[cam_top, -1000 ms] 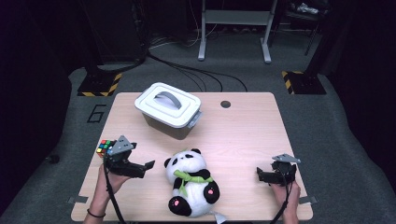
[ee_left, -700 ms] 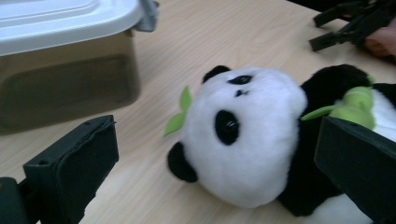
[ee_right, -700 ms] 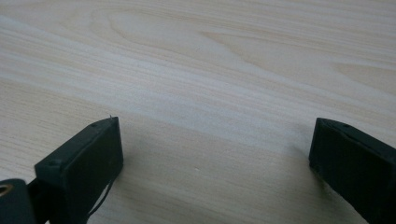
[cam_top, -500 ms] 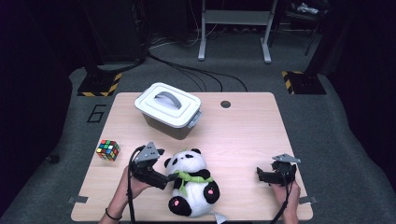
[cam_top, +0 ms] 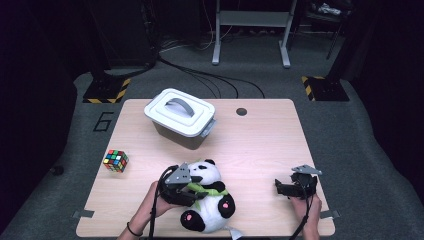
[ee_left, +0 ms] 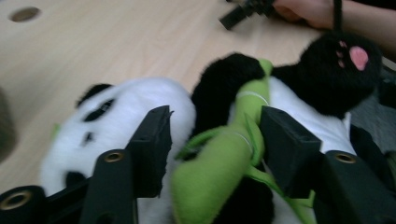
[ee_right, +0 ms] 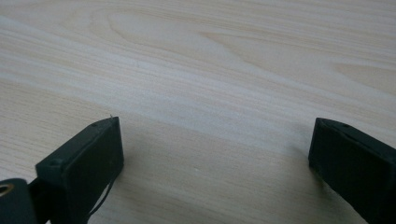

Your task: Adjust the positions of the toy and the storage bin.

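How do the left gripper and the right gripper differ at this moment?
The left gripper has just been closing its jaws around the panda toy at its green scarf; the right gripper stands wide open with bare table between its jaws. The left one is at the toy, the right one apart from it. Both have black jaws.

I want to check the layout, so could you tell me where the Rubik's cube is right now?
In the high view the Rubik's cube sits near the table's left edge, left of the panda and forward-left of the white lidded box.

A lab or test room: a lone wooden table (cam_top: 260,145) on grey carpet, a floor marking "6" (cam_top: 103,121), hazard-striped stand feet (cam_top: 104,91), loose cables (cam_top: 210,80), dark surroundings
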The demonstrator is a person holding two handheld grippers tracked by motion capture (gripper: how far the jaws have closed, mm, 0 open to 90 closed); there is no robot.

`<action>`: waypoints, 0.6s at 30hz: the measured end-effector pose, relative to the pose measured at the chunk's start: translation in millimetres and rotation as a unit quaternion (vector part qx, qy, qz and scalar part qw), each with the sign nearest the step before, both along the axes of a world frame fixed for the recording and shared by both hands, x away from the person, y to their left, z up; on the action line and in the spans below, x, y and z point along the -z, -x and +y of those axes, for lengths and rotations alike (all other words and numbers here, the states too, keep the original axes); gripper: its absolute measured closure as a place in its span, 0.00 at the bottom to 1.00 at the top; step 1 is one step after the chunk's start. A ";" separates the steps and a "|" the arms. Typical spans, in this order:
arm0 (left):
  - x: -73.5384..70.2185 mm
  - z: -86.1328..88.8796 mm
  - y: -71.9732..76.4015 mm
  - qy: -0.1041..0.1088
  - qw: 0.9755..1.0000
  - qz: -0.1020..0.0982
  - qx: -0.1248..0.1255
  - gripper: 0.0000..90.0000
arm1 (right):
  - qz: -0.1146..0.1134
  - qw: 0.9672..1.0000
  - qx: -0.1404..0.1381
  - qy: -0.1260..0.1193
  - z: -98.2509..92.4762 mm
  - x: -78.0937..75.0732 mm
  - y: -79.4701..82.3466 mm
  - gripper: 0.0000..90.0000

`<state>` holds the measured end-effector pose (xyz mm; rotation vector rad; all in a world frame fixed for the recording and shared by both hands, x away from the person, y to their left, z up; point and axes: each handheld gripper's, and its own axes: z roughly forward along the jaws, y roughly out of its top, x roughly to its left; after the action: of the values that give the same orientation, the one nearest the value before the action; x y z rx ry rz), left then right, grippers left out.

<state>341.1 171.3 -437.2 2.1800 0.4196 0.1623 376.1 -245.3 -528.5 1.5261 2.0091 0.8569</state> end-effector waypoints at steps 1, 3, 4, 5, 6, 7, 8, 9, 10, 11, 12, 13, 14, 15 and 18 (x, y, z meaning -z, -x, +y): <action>3.6 -0.1 0.2 0.005 1.000 0.006 0.004 0.61 | 0.000 1.000 0.000 0.000 0.0 0.0 0.0 0.03; 8.8 1.4 1.5 0.020 1.000 0.017 0.009 0.71 | 0.000 1.000 0.000 0.000 0.0 0.0 0.0 0.03; 9.4 2.1 2.2 0.022 1.000 0.018 0.010 0.76 | 0.000 1.000 0.000 0.000 0.0 0.0 0.0 0.03; 9.4 3.0 3.0 0.023 1.000 0.014 0.011 0.78 | 0.000 1.000 0.000 0.000 0.0 0.0 0.0 0.03; 9.6 3.6 3.6 0.025 1.000 0.014 0.011 0.79 | 0.000 1.000 0.000 0.000 0.0 0.0 0.0 0.03; 9.5 4.1 4.3 0.026 1.000 0.014 0.009 0.80 | 0.000 1.000 0.000 0.000 0.0 0.0 0.0 0.03; 9.6 4.4 5.3 0.029 0.999 0.011 0.007 0.81 | 0.000 1.000 0.000 0.000 -0.1 0.0 0.0 0.03; 9.1 4.8 6.3 0.027 1.000 0.009 0.007 0.81 | 0.000 1.000 0.000 0.000 -0.1 0.0 -0.1 0.03; 8.6 5.1 7.0 0.027 1.000 0.004 0.006 0.82 | 0.000 1.000 0.000 0.000 -0.1 0.0 0.0 0.03; 7.8 5.5 7.4 0.025 1.000 0.003 0.009 0.82 | -0.001 1.000 -0.001 0.000 -0.2 0.1 -0.1 0.03; 7.3 5.4 8.5 0.026 1.000 -0.002 0.007 0.82 | -0.001 1.000 -0.001 0.000 -0.4 0.1 -0.3 0.03; 6.3 6.1 8.8 0.022 1.000 -0.002 0.009 0.82 | -0.001 1.000 -0.001 0.000 -0.4 0.1 -0.3 0.03; 5.7 6.4 9.6 0.022 1.000 -0.004 0.009 0.82 | -0.001 1.000 -0.001 0.000 -0.4 0.1 -0.2 0.03; 5.5 6.6 10.2 0.022 1.000 -0.009 0.006 0.82 | -0.001 1.000 -0.001 0.000 -0.4 0.1 -0.2 0.03; 3.0 10.0 11.6 0.017 1.000 -0.016 0.004 0.83 | -0.002 1.000 -0.001 -0.001 -0.5 0.1 -0.3 0.03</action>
<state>329.5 181.3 -440.3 2.1421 0.3924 0.1835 376.4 -245.8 -528.7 1.5226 2.0078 0.8610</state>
